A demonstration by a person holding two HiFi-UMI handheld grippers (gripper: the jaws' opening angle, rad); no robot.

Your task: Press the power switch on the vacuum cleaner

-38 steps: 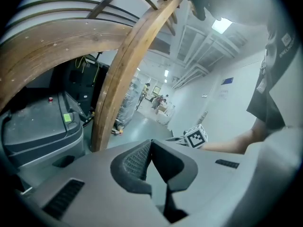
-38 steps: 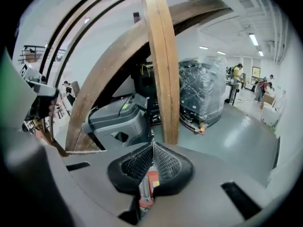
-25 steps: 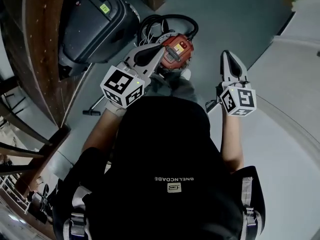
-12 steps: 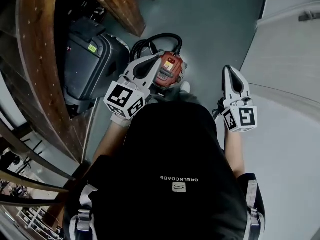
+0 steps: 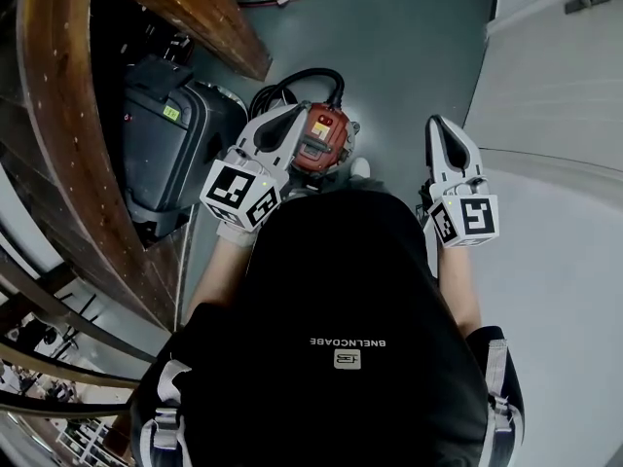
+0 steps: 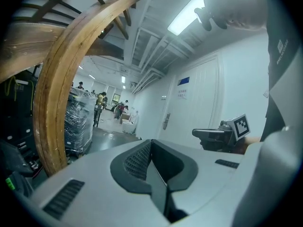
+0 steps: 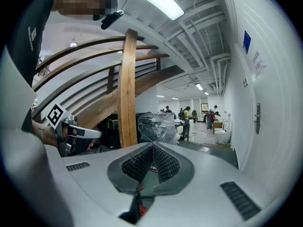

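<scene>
I am holding both grippers out in front of the person's black shirt (image 5: 341, 300), over a grey floor (image 5: 409, 47). The left gripper (image 5: 290, 115) is clenched, its two jaws pressing together at the tips with nothing between them. In the head view it is lying across the left side of the red vacuum cleaner (image 5: 326, 139). I cannot tell whether it is touching the machine, and its own camera is looking level, toward a white door (image 6: 199, 103) and a hall beyond.

The vacuum cleaner is sitting on the floor just ahead of the person, with its black hose (image 5: 292, 81) curling behind it. A dark suitcase (image 5: 165, 154) is standing just beside it on the left, under a curved wooden stair beam (image 5: 58, 144). I cannot make out the power switch among the small markings on the red top.

The right gripper (image 5: 438, 123) is also clenched and empty, its ribbed pads (image 7: 163, 162) meeting at the tip. It is hanging well apart from the vacuum cleaner, to the right, over the edge where the grey floor is meeting a paler surface (image 5: 565, 212).
</scene>
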